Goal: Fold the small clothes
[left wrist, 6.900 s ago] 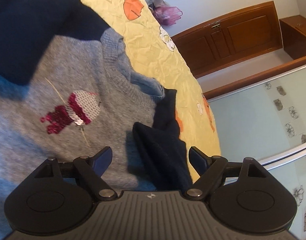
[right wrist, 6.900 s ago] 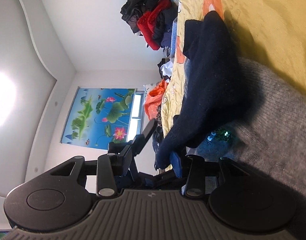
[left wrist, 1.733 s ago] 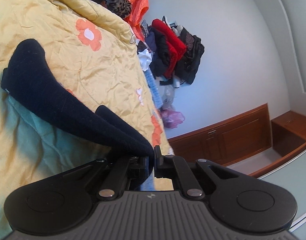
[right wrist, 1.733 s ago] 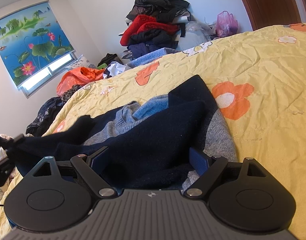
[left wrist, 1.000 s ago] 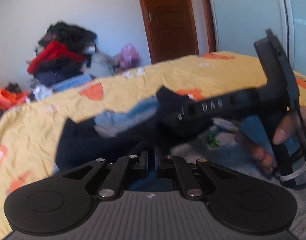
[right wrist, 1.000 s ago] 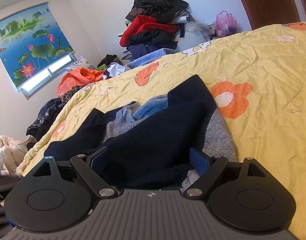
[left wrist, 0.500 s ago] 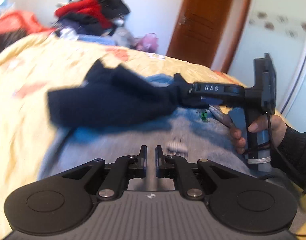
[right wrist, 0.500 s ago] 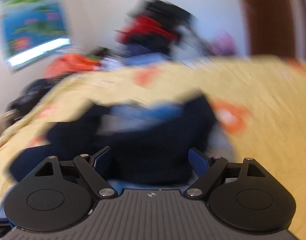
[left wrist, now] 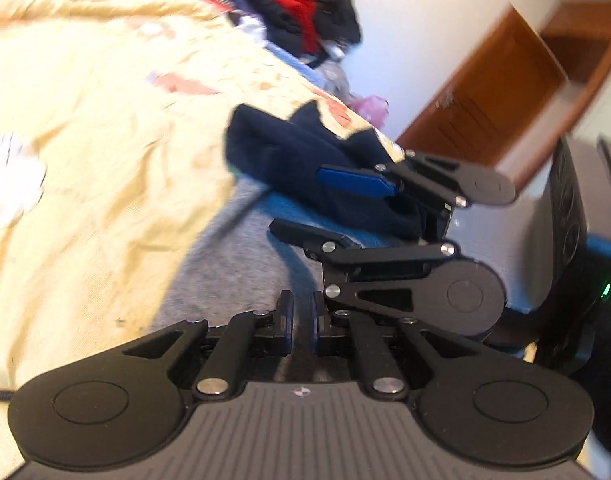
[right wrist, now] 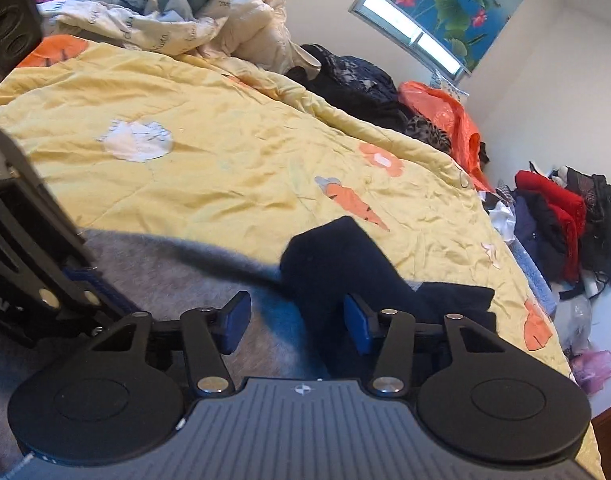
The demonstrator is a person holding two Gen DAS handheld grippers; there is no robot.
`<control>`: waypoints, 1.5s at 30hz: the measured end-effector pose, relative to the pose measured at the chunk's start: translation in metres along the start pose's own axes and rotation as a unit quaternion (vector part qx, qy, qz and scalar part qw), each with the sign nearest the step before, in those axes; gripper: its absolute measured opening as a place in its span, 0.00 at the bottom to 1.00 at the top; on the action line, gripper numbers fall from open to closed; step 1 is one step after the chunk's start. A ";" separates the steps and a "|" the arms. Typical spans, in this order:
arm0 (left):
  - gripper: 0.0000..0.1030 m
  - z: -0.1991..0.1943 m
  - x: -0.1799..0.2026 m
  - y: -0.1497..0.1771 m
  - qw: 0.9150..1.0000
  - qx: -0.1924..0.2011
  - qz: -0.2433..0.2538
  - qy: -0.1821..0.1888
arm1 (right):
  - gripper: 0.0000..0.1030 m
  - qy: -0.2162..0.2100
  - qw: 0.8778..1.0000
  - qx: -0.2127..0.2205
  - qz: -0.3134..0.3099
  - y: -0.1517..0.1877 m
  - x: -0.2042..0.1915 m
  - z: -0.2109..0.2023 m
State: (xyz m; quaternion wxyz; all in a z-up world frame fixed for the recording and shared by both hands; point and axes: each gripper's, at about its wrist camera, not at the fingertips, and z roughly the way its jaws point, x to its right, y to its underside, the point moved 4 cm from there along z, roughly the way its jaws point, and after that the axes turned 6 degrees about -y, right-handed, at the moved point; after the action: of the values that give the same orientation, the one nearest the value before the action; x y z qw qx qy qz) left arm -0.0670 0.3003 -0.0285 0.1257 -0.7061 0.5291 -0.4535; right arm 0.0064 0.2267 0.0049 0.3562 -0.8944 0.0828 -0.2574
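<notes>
Grey sweater [left wrist: 241,276] lies flat on the bed w/ the yellow quilt [right wrist: 233,160], and its navy sleeves [right wrist: 345,268] are laid over the body as a dark bundle. In the right wrist view that bundle starts right between the right gripper [right wrist: 297,322] fingers and runs away toward the far right, long axis slanting from near-center out to the quilt's far edge; a second navy flap sits just right of the right-hand pad. Right gripper's fingers are spread wide, nothing pinched, the right pad [right wrist: 355,324] touching or just beside the navy knit, the left pad [right wrist: 235,320] over bare grey knit. Left gripper [left wrist: 299,322] has its fingers nearly together w/ only a thin slot, no cloth visibly in it; it sits low over the near grey hem area, pointing along the sweater toward the navy bundle [left wrist: 305,168] further out. From the left wrist view the right gripper [left wrist: 325,204] is side-on, one blue pad above the navy cloth and the lower finger down by the grey body, so it brackets the sleeve stack. Judgement: right hand is clearly the nearer one to the sleeves, left is nearer the bottom hem. Next fold prob turns on the hem-to-collar axis, i.e. near edge going up and over toward the far navy bundle, w/ right pinning or tidying. Left view is motion-blurred, so exact contact unclear.
</notes>
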 end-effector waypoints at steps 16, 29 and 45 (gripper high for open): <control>0.09 0.000 -0.009 0.001 0.999 -0.002 -0.029 0.016 | 0.09 0.096 0.872 0.194 0.439 0.073 0.125 -0.119; 0.80 0.030 0.042 -0.052 0.995 0.028 0.076 -0.054 | 0.75 0.087 0.758 0.134 0.632 0.213 0.124 -0.130; 0.74 0.160 0.057 -0.132 0.976 -0.012 0.175 -0.132 | 0.17 0.095 0.779 0.153 0.601 0.188 0.149 -0.118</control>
State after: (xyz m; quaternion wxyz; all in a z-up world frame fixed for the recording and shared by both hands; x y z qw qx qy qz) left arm 0.1418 0.2566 -0.0020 0.2637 -0.6579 0.6282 -0.3209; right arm 0.0787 -0.0306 0.0093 0.5615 -0.5678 0.5960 -0.0839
